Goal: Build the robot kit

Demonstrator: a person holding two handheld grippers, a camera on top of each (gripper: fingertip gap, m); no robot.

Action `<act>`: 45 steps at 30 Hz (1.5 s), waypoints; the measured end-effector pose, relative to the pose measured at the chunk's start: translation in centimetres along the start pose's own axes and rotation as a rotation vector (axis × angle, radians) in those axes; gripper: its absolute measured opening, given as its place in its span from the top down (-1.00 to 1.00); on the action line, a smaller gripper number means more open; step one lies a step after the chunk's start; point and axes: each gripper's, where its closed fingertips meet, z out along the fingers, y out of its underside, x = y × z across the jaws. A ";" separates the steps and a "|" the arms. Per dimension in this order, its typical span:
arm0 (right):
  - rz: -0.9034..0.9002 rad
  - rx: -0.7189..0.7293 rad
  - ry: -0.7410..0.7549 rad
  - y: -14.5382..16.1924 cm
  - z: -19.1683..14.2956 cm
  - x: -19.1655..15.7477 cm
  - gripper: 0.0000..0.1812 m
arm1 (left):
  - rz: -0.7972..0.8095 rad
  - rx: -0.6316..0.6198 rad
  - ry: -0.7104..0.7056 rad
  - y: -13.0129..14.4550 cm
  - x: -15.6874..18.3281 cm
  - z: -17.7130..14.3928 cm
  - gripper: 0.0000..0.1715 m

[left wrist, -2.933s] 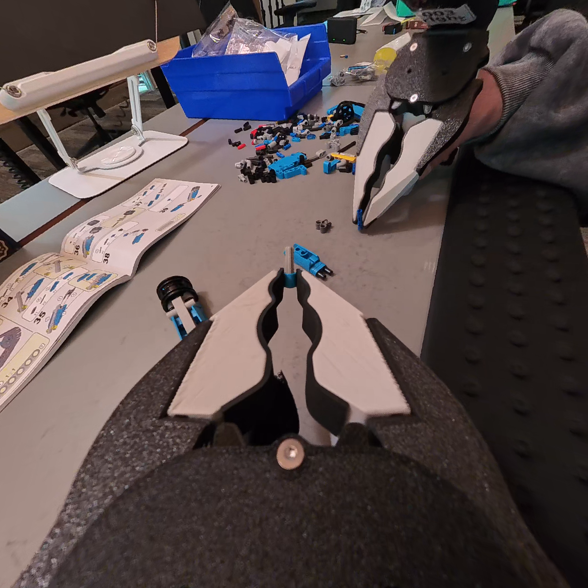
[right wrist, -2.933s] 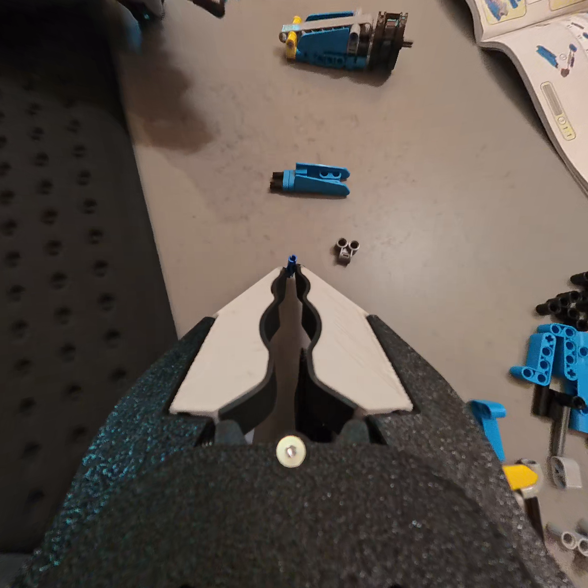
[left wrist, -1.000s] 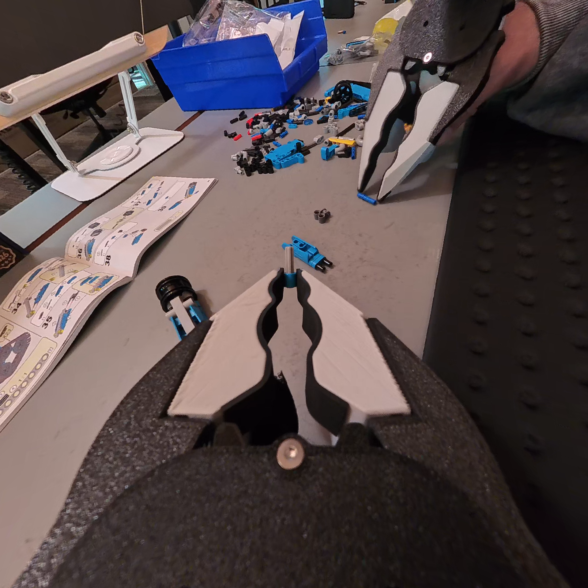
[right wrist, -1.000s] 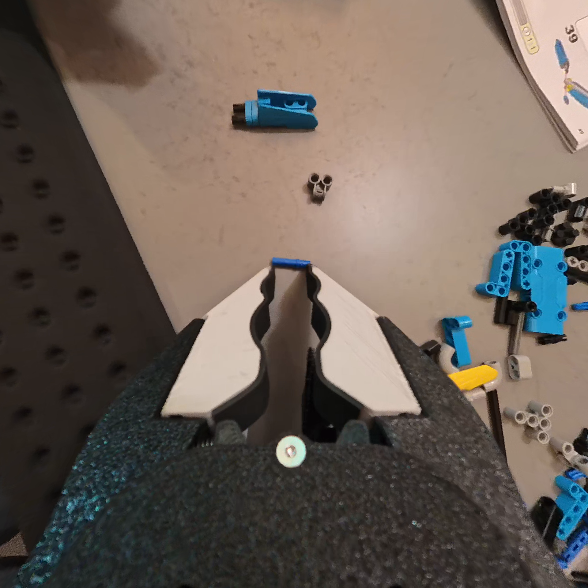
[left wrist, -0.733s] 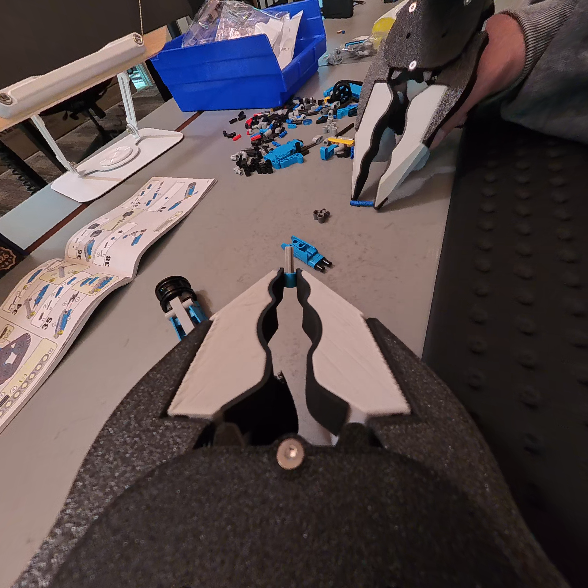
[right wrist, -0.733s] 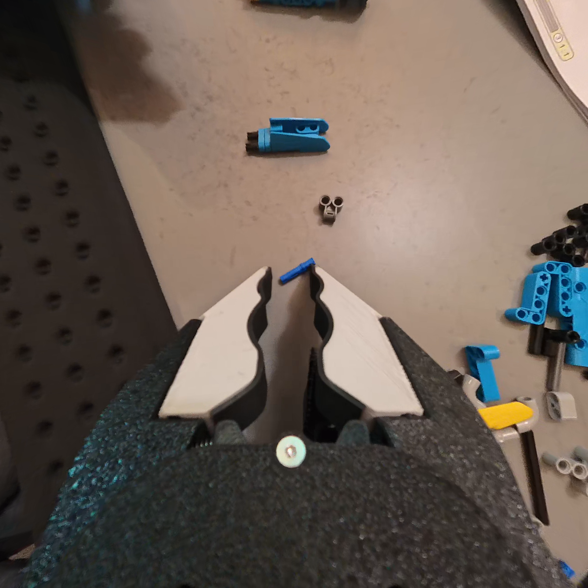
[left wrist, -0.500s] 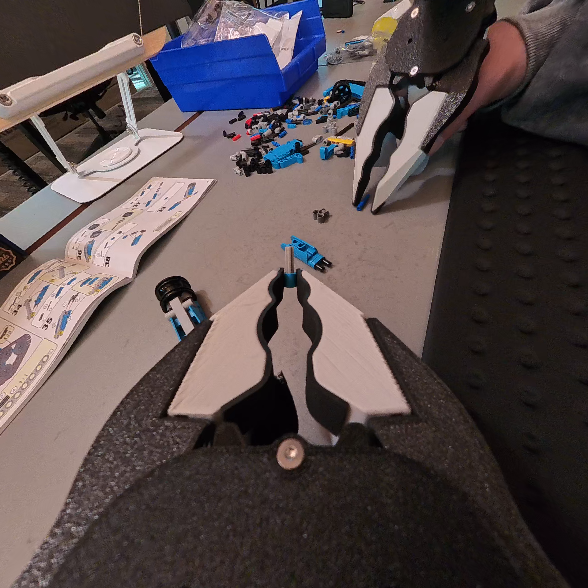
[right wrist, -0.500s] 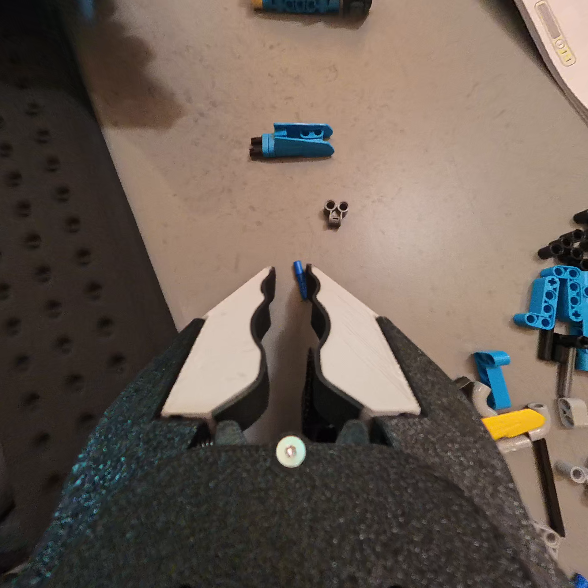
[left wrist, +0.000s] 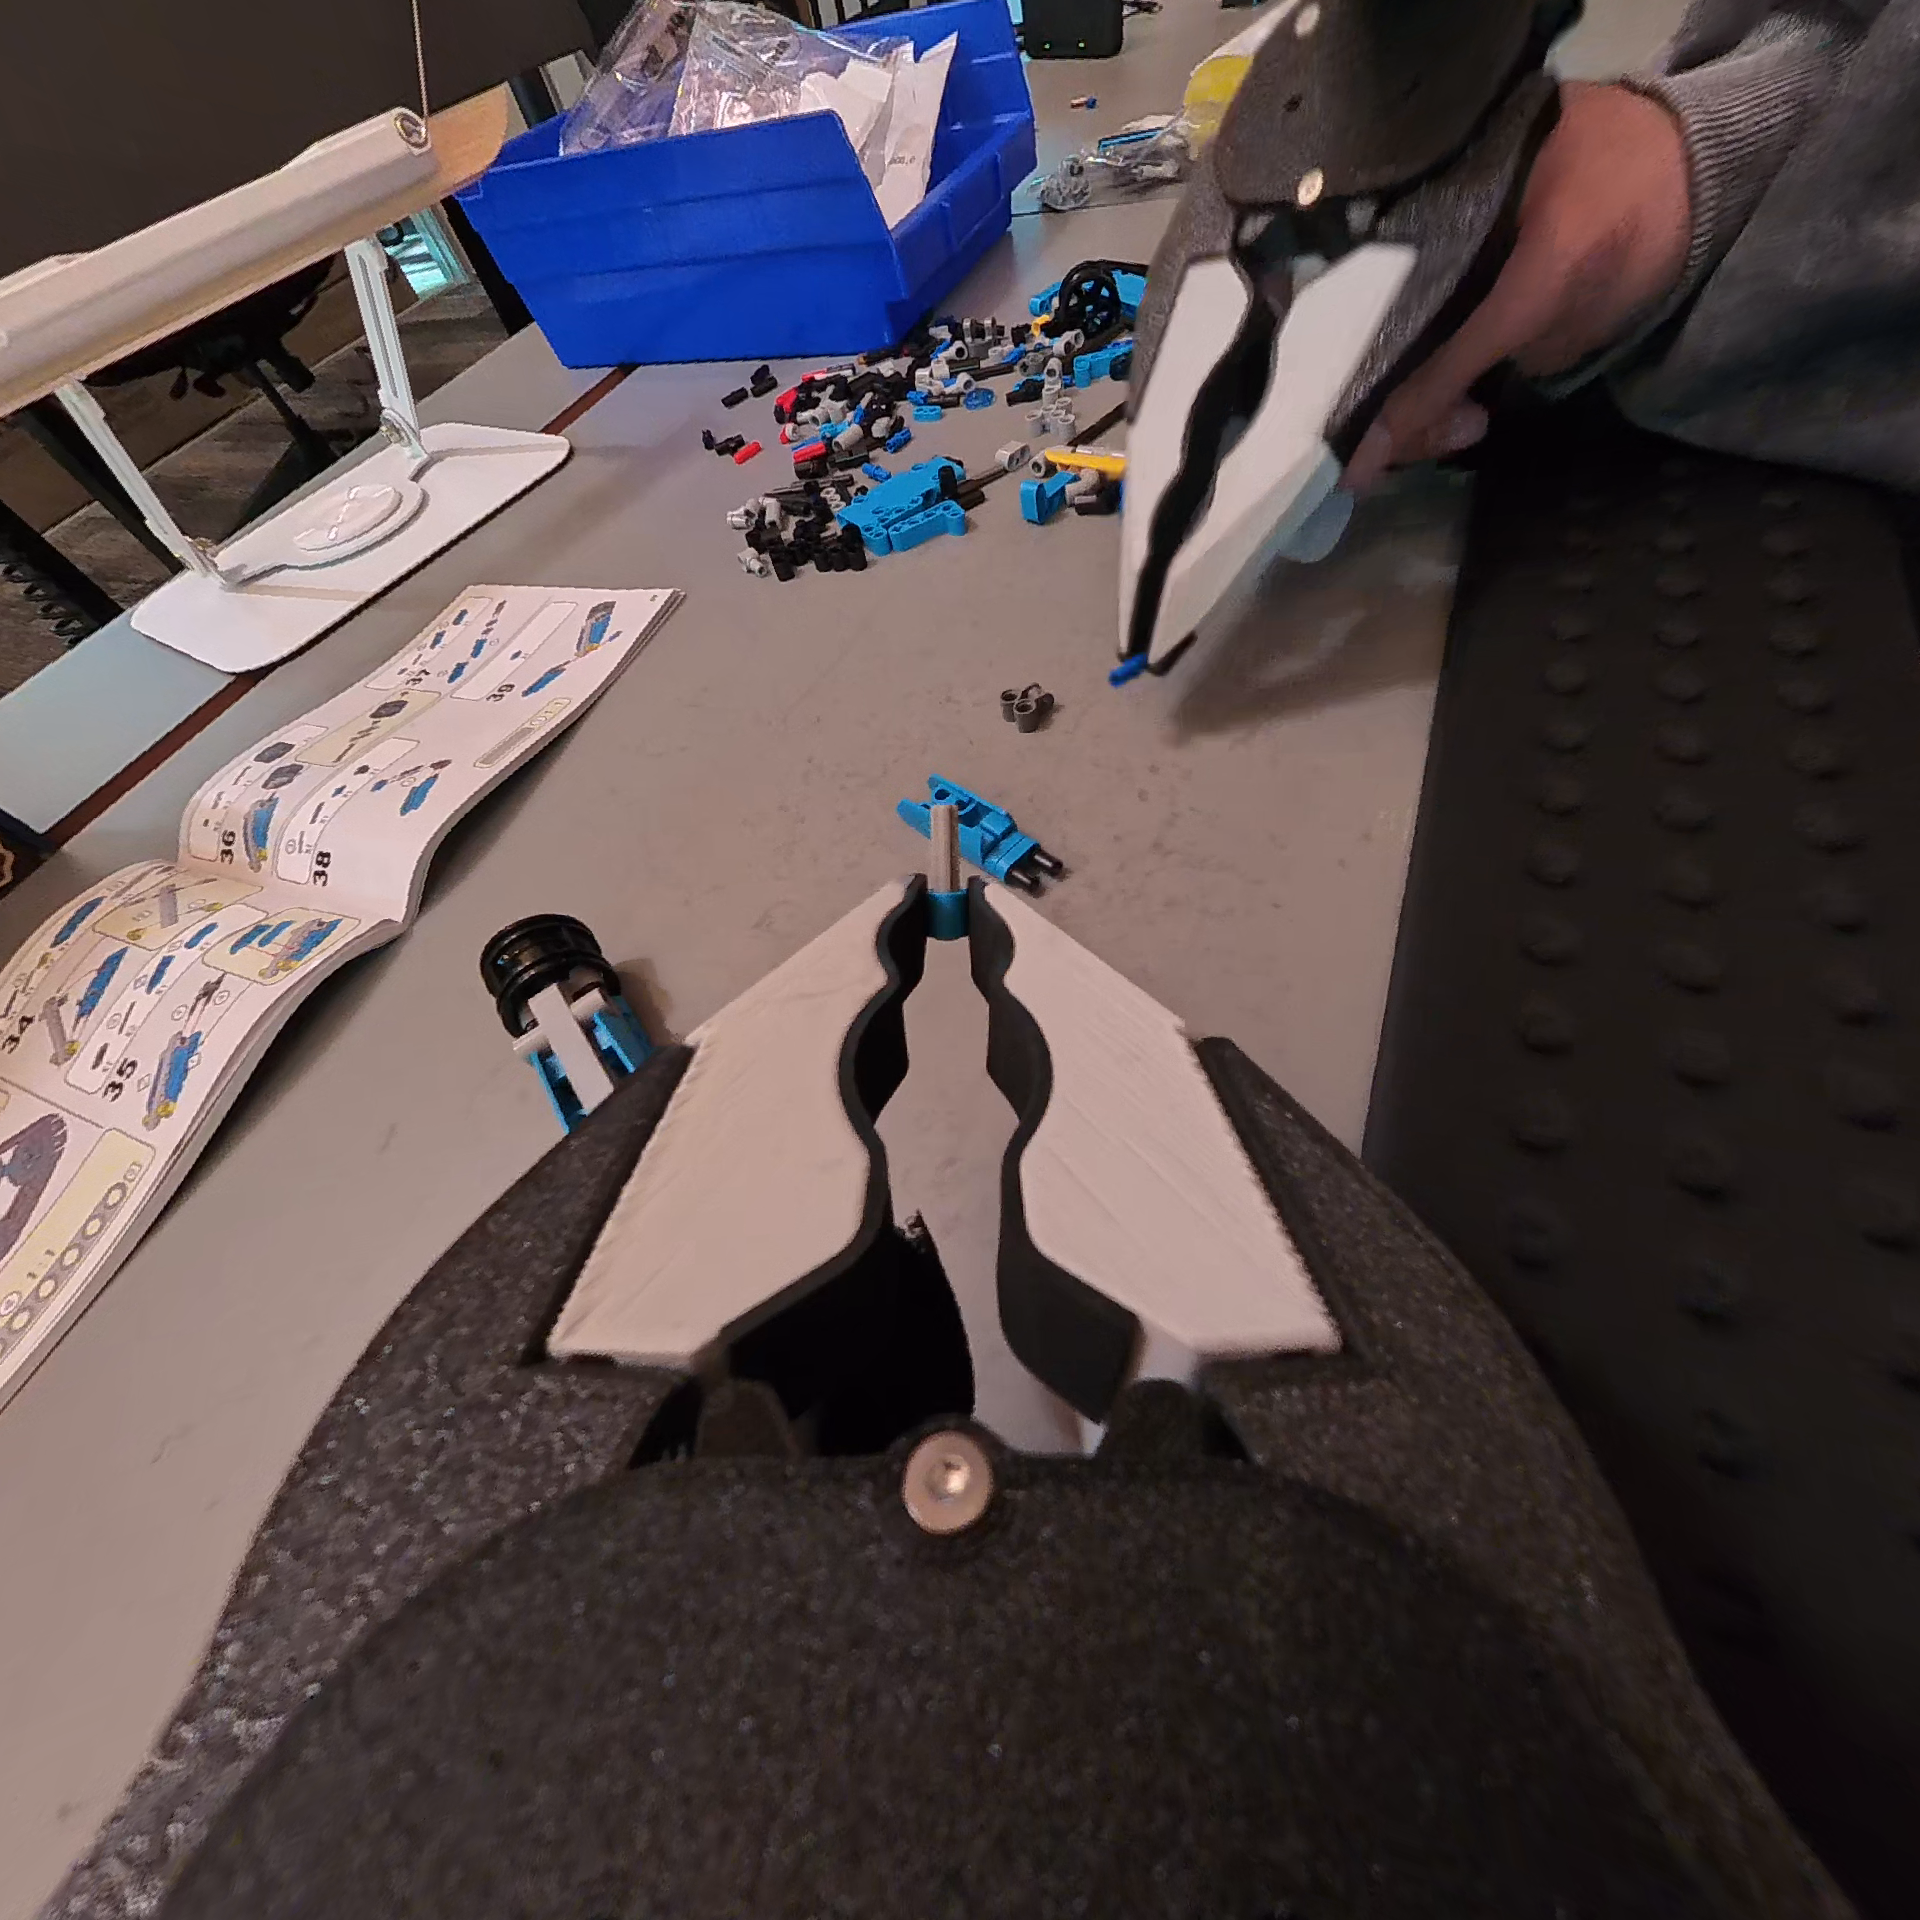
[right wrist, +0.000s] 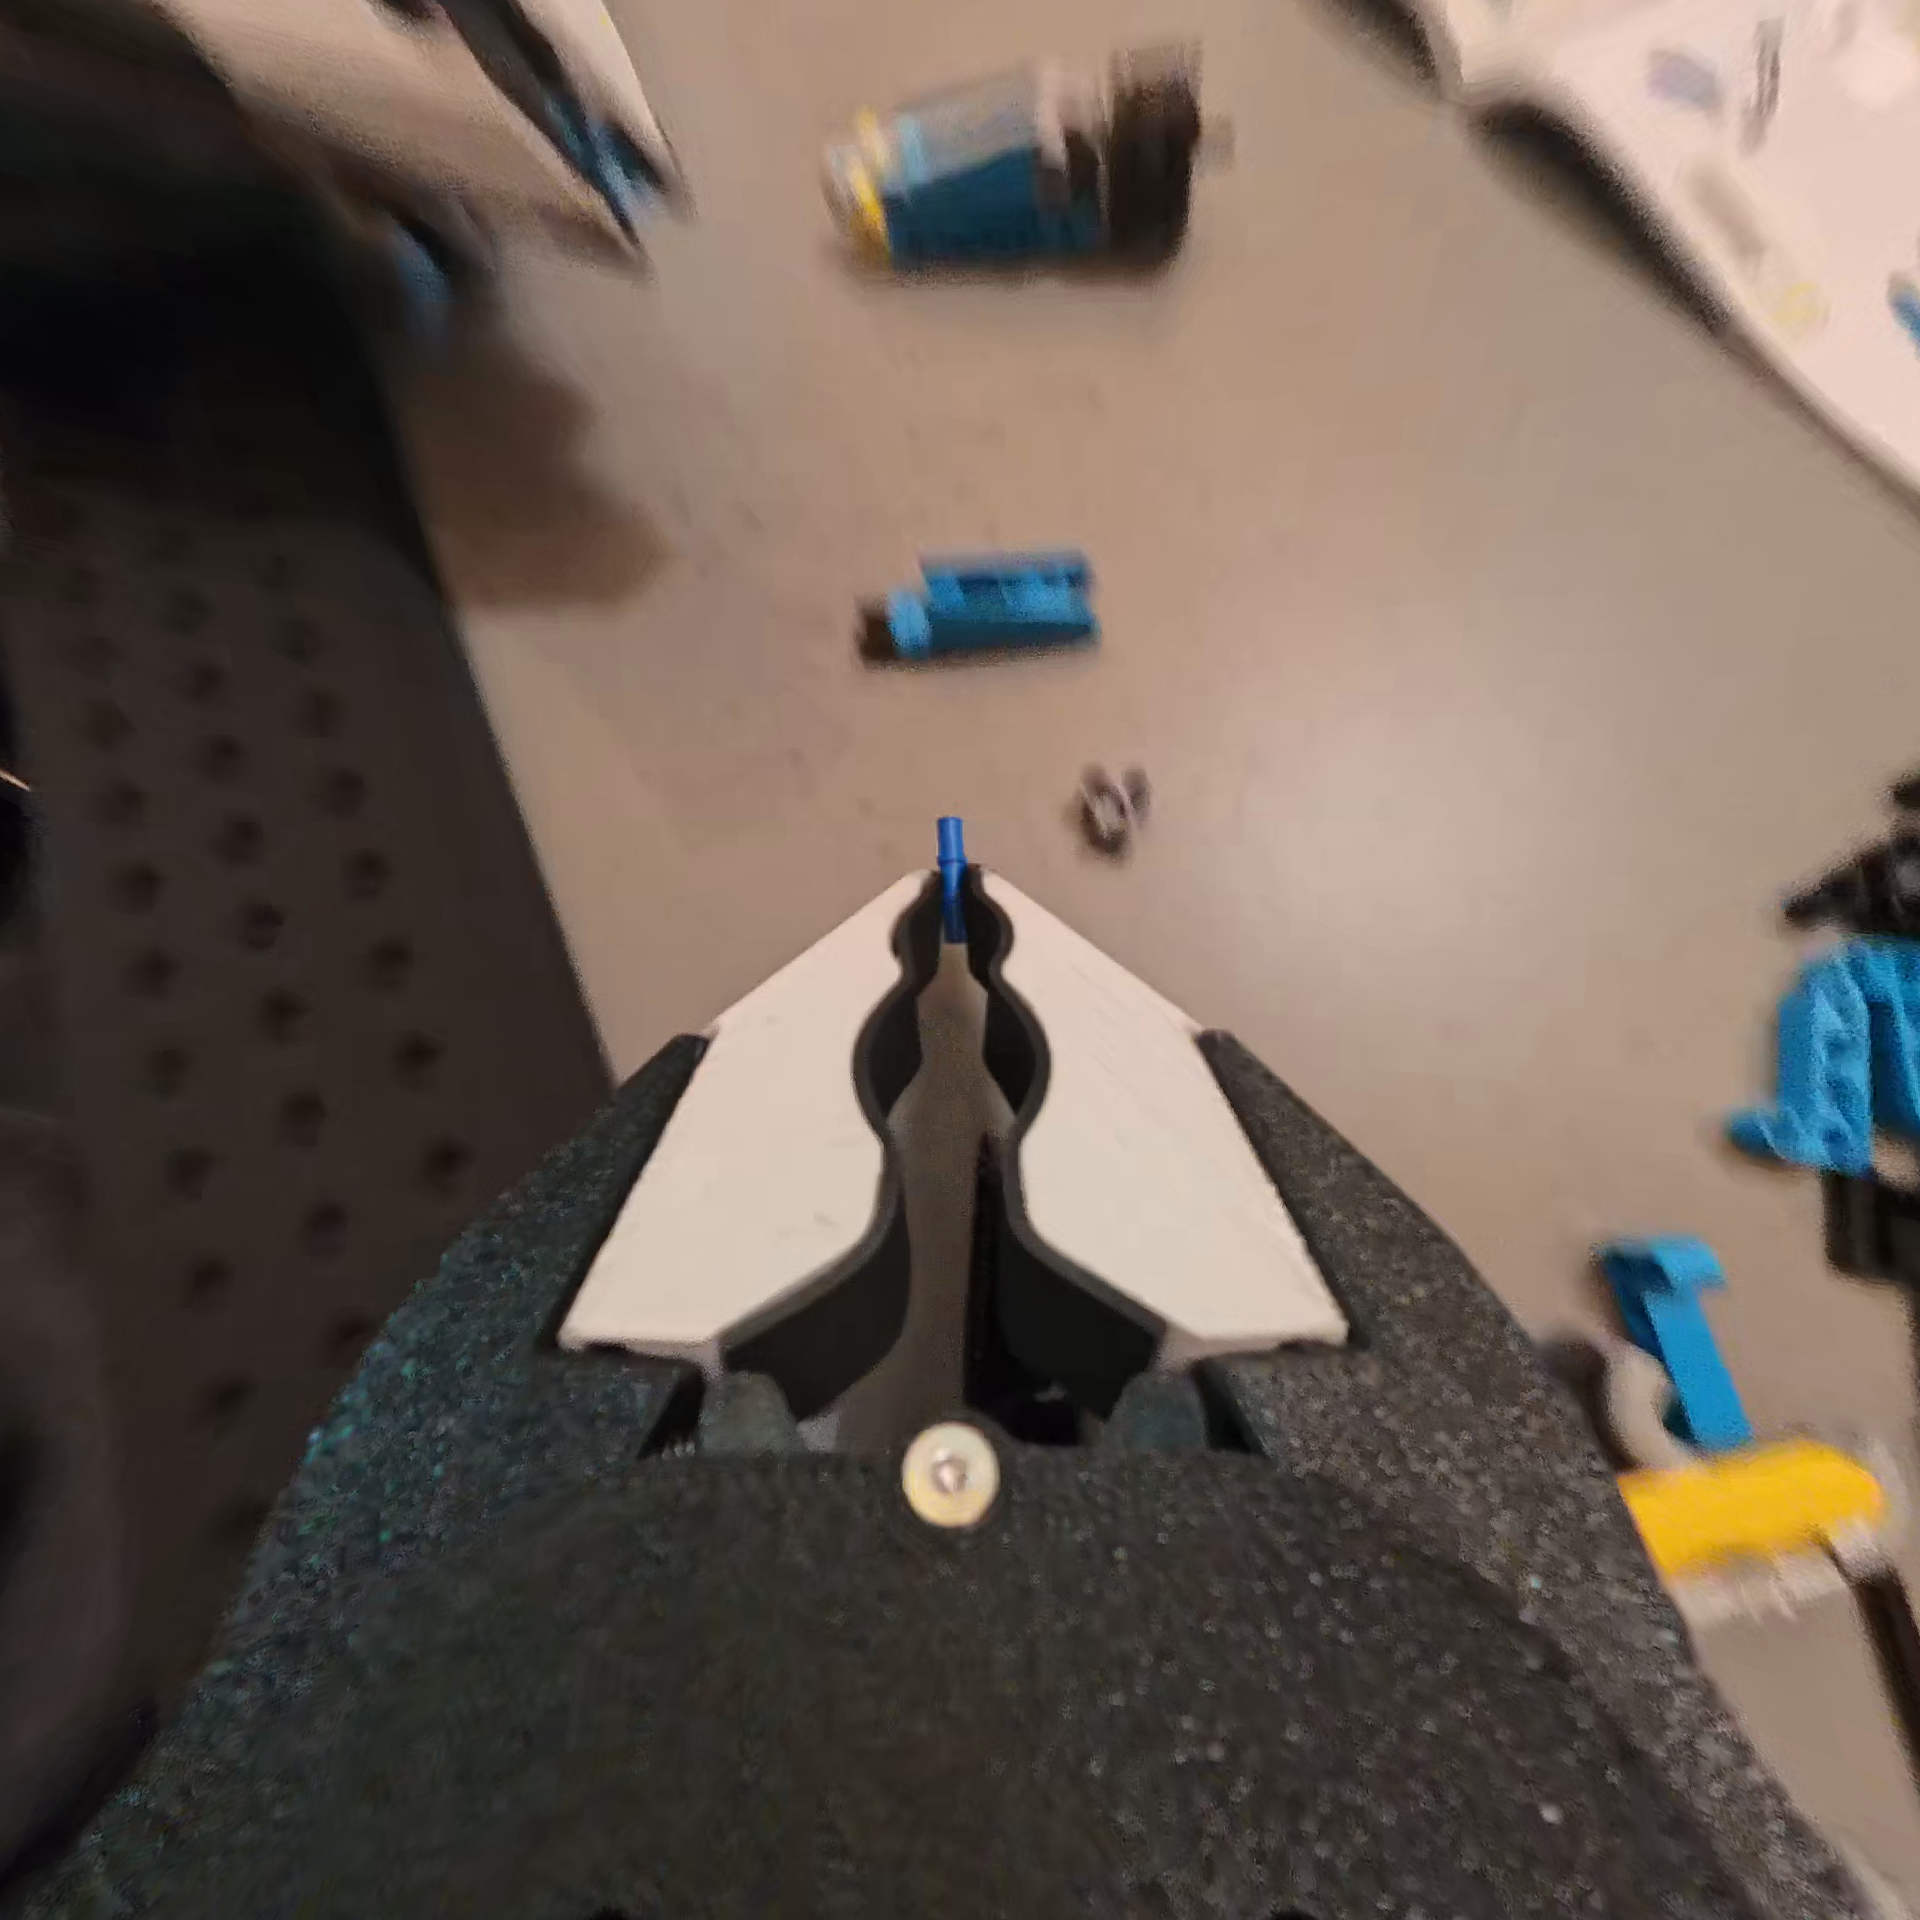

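Right gripper (right wrist: pixel 951 883) has just pinched shut on the blue pin (right wrist: pixel 950 873) and lifted it off the counter (right wrist: pixel 1351 675) — left gripper (left wrist: pixel 943 906) stays clamped on its axle piece (left wrist: pixel 943 883).

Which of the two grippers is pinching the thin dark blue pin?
The right gripper, shut on the dark blue pin. The left gripper instead clamps a light blue piece with a grey axle.

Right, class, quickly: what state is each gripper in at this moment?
Left gripper: shut on a small blue piece with a grey axle sticking out.
Right gripper: shut on a small dark blue pin.
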 end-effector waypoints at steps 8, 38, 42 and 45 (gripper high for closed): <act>0.132 0.358 -0.257 -10.0 3.0 -5.8 0.96 | -0.123 0.099 0.031 -1.8 0.0 -0.5 0.92; -0.230 -0.098 -0.065 -1.8 5.2 -5.3 0.85 | 0.184 -0.301 0.141 4.2 4.6 3.3 0.92; -0.206 -0.075 -0.072 -1.7 4.6 -5.6 0.83 | 0.173 -0.302 0.148 4.2 4.6 3.3 0.92; -0.238 -0.091 -0.044 -1.5 5.2 -5.8 0.84 | 0.166 -0.303 0.149 4.2 4.6 3.3 0.92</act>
